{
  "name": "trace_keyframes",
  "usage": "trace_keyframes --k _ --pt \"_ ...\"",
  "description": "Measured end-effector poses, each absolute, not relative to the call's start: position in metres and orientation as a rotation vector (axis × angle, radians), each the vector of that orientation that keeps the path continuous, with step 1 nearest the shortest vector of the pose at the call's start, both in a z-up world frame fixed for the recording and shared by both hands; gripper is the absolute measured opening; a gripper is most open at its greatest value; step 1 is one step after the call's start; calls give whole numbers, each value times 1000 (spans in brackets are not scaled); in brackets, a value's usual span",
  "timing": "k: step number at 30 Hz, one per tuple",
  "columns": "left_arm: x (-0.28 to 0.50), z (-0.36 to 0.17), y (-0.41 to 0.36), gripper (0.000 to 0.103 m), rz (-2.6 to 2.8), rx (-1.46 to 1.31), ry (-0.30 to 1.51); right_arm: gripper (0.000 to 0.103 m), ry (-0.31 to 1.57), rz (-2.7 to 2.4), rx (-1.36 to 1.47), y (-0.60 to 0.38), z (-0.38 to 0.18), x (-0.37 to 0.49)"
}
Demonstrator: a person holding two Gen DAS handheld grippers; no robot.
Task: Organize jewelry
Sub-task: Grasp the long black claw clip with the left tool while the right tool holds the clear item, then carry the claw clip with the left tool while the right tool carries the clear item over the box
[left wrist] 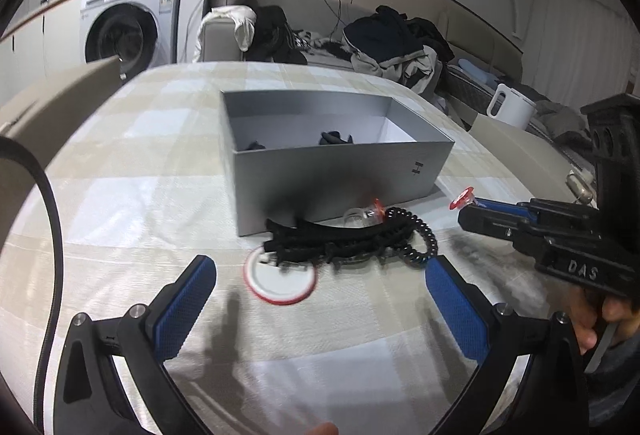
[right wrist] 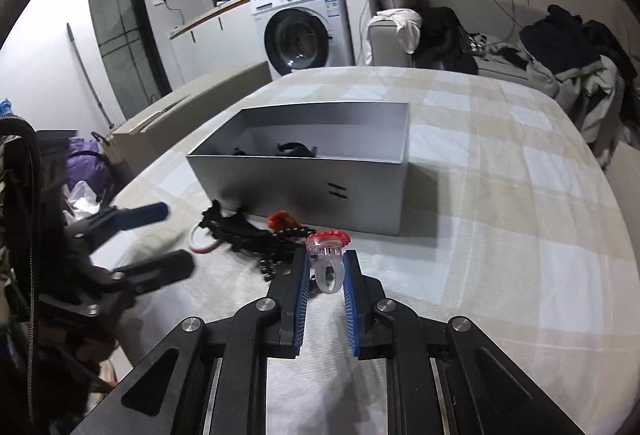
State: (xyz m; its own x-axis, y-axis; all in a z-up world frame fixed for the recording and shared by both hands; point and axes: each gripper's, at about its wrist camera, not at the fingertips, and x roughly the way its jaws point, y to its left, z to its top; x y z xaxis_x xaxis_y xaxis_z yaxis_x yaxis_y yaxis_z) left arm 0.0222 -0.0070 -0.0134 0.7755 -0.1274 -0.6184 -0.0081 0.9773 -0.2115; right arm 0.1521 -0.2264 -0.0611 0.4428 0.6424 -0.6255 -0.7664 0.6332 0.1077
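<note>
A clear plastic ring with a red top [right wrist: 327,249] sits pinched between the blue pads of my right gripper [right wrist: 327,262], held just above the checked tablecloth. In the left wrist view this gripper [left wrist: 466,209] enters from the right with the ring [left wrist: 462,195] at its tip. My left gripper [left wrist: 320,267] is open, low over a tangle of black jewelry [left wrist: 332,241] and a white bangle with a red rim [left wrist: 280,283]. A second clear ring with red [left wrist: 368,215] lies against the open grey box [left wrist: 332,179], which holds a few black pieces [left wrist: 336,138].
A dark chain [left wrist: 426,237] curls at the pile's right end. Behind the table are a washing machine [right wrist: 300,31], a sofa heaped with clothes [left wrist: 396,39] and a white jug [left wrist: 512,107]. A cardboard box [left wrist: 52,95] stands left of the table.
</note>
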Motion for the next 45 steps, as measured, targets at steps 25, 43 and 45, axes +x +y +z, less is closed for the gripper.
trace_keyframes --k 25,43,45 --pt "30 -19 -10 60 -49 -197 748 15 672 906 -188 -233 -55 151" --pt "14 1 -16 60 -62 -155 618 15 639 954 -122 -239 -43 149" --pt "16 7 -13 60 -63 -164 600 15 641 944 -104 -240 -39 151"
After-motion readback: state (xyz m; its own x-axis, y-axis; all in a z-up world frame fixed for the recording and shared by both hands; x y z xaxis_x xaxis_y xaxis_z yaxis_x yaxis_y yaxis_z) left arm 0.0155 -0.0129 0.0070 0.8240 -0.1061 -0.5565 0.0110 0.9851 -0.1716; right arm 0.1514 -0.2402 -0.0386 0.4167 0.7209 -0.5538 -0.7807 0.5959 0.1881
